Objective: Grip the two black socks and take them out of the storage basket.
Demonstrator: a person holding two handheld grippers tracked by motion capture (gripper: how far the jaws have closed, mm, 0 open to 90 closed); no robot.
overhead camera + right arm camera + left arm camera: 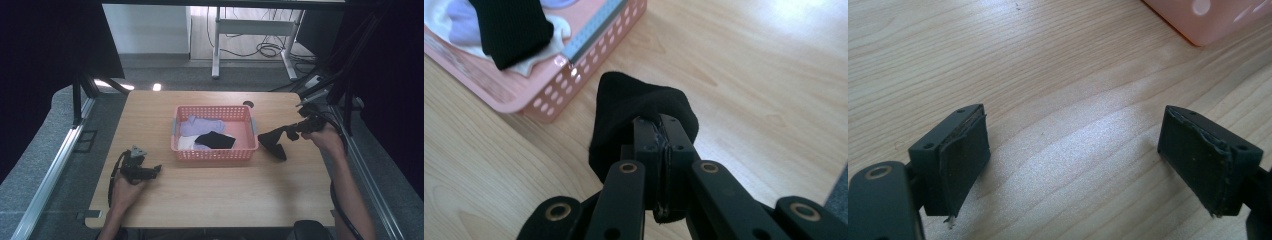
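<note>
Closest to us, our right hand-held gripper [659,131] pinches one black sock [634,112], hanging just right of the single pink basket [215,154] at center frame. Inside we count one black sock [216,140], one purple [200,125], one white [185,143]. Left hand-held gripper [1073,160] sits spread wide over bare tabletop [210,190], lower left.

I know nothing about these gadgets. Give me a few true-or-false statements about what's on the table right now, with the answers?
1. The right gripper is clamped on a black sock. True.
2. The left gripper holds a sock too. False: its jaws stand wide apart over bare table.
3. The pink basket is empty. False: purple, white and black clothes lie in it.
4. The held sock is outside the basket, at its right side. True.
5. The basket is tipped on its side. False: it sits upright.
</note>
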